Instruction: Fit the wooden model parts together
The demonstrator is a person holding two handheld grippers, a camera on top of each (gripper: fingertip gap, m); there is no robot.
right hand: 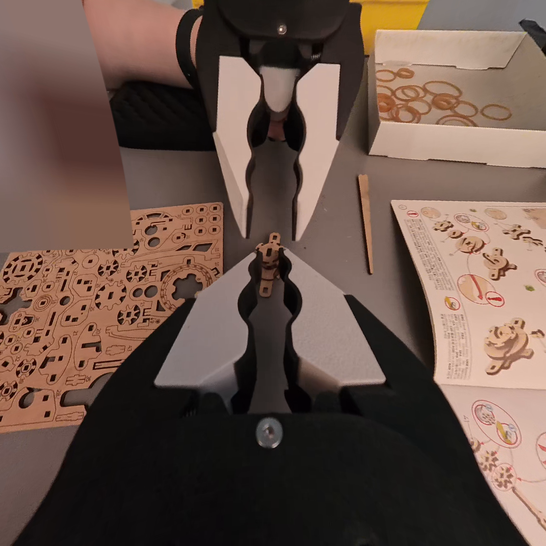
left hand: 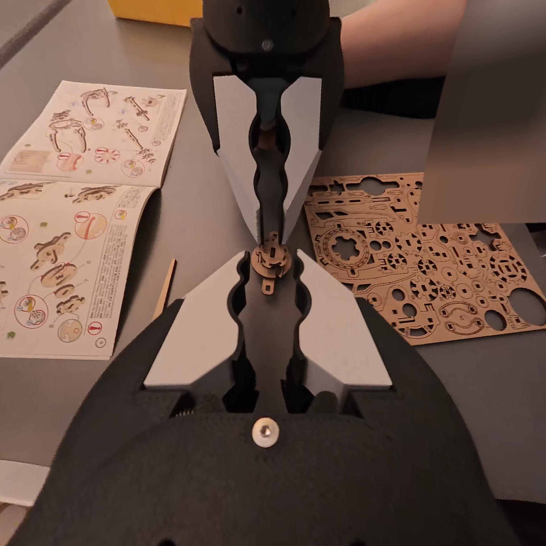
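A small wooden assembly (left hand: 270, 261) of round discs on a flat tabbed strip hangs above the grey table between the two grippers. My right gripper (right hand: 269, 253) is shut on it, with the strip's tab pointing back between its fingers. In the left wrist view the right gripper (left hand: 271, 240) comes in from the top and pinches the assembly's far end. My left gripper (left hand: 271, 253) is open, its fingertips on either side of the assembly without clearly touching it. In the right wrist view the left gripper (right hand: 271, 235) faces mine, open around the assembly's (right hand: 268, 264) far tab.
A laser-cut plywood parts sheet (left hand: 413, 266) (right hand: 88, 310) lies flat on one side and an open instruction booklet (left hand: 74, 206) (right hand: 487, 295) on the other. A thin wooden stick (left hand: 167, 285) (right hand: 365, 224) lies by the booklet. A white box (right hand: 443, 141) holds rubber bands (right hand: 428, 100). Left and right tips are no more than a few centimetres apart. It is some 7 cm from my left tips to the thin wooden stick (left hand: 167, 285). It is also in sight in the right wrist view (right hand: 368, 250).
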